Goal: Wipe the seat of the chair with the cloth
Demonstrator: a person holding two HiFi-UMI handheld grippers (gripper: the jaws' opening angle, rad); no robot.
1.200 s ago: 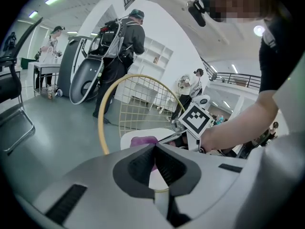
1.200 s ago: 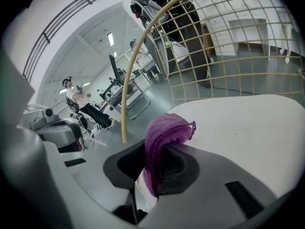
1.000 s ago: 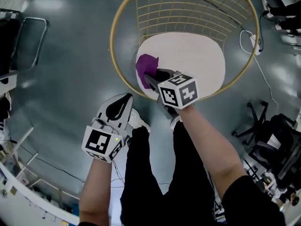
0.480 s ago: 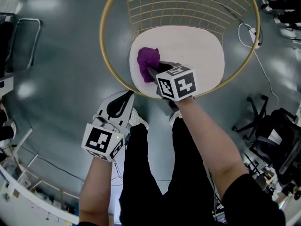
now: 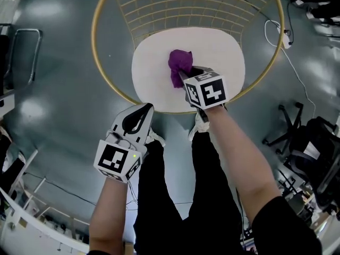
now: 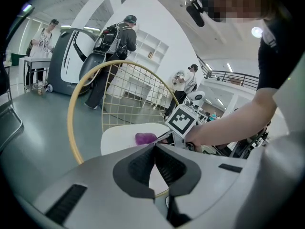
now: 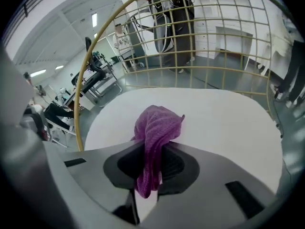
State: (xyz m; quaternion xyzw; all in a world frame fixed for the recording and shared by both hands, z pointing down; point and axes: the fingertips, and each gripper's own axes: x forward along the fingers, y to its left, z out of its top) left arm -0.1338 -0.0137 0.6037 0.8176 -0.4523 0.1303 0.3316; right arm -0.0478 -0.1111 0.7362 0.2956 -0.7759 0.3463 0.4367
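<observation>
Shifted since a second ago, across gold wire-backed chair [image 5: 159, 15], round white seat [image 5: 223, 47], from front-left edge toward centre: crumpled purple cloth [image 5: 179, 62]. Right gripper [image 5: 186, 74]: jaws clamped on cloth. Left gripper [image 5: 143, 110]: jaws together, empty, off chair. Step: wiping, mid-stroke. Next, likely: sweep the seat's right half, cloth pressed down.

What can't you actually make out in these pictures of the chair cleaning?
Chair legs: head view, hidden under the seat.
Top of the chair back: head view, cut off by the upper edge.
Where the cloth meets the seat: right gripper view, the right tool blocks it.
</observation>
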